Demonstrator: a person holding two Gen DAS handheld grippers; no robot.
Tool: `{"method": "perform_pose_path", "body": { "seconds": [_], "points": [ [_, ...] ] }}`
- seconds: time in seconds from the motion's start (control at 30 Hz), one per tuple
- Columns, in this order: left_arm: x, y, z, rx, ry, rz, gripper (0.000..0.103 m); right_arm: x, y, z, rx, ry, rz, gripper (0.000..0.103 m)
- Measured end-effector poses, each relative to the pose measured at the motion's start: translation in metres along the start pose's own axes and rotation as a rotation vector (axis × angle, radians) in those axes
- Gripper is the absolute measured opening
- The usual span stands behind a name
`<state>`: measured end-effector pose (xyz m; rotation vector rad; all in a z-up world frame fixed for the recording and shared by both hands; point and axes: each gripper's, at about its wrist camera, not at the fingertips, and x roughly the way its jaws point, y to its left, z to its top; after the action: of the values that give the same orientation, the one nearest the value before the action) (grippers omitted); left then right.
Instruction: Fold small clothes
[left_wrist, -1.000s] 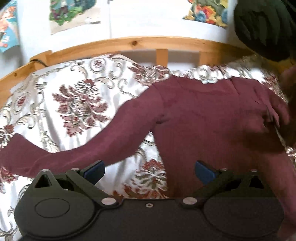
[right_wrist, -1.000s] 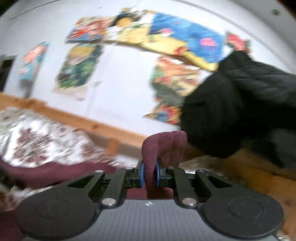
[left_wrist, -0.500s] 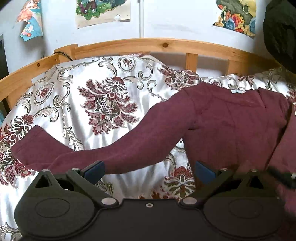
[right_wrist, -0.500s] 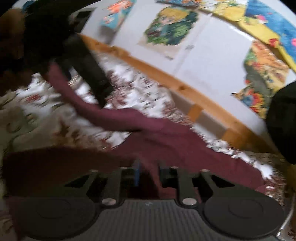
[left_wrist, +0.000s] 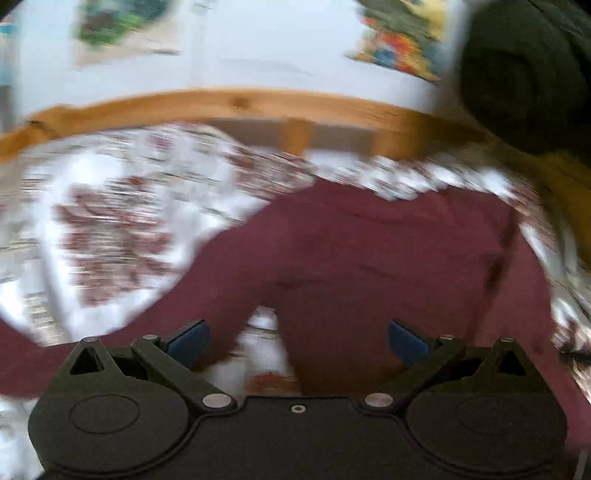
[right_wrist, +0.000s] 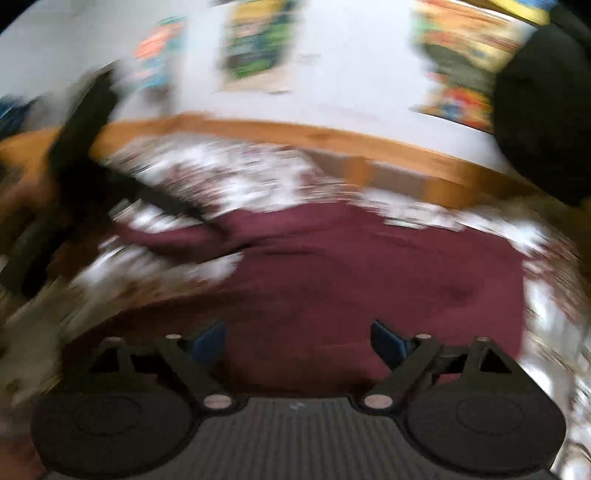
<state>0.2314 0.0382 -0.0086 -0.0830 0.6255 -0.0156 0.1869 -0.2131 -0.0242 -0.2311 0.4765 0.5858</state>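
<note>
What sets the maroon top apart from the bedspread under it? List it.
The maroon top is one plain dark colour; the bedspread is white with a dark red floral print. The top covers only part of the bed, one sleeve stretched sideways; the bedspread reaches the wooden rail. Both are fabric lying flat.

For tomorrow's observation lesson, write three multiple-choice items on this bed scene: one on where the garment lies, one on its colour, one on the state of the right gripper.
1. Where does the garment lie?
A. on the patterned bedspread
B. on a chair
C. on the floor

2. What colour is the garment?
A. yellow
B. maroon
C. white

3. What is between the right gripper's pads?
A. a pinched sleeve
B. a poster
C. nothing

Answers:
1 A: the garment is spread over the floral bedspread inside the wooden bed frame.
2 B: the cloth is dark wine red in both views.
3 C: the right gripper is opening, pads apart, gripping nothing.
</note>
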Motion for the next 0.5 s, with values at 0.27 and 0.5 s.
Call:
{"method": "perform_pose_path", "body": {
  "seconds": [0.27,0.5],
  "points": [
    [0.051,-0.032,-0.018,0.065,0.201,-0.252,0.088,0.005,-0.1,-0.025,0.417,-0.006,-0.204,0.09],
    [0.043,-0.047,-0.029,0.106,0.123,-0.33,0.027,0.01,-0.121,-0.038,0.514,-0.032,-0.223,0.086]
  ]
}}
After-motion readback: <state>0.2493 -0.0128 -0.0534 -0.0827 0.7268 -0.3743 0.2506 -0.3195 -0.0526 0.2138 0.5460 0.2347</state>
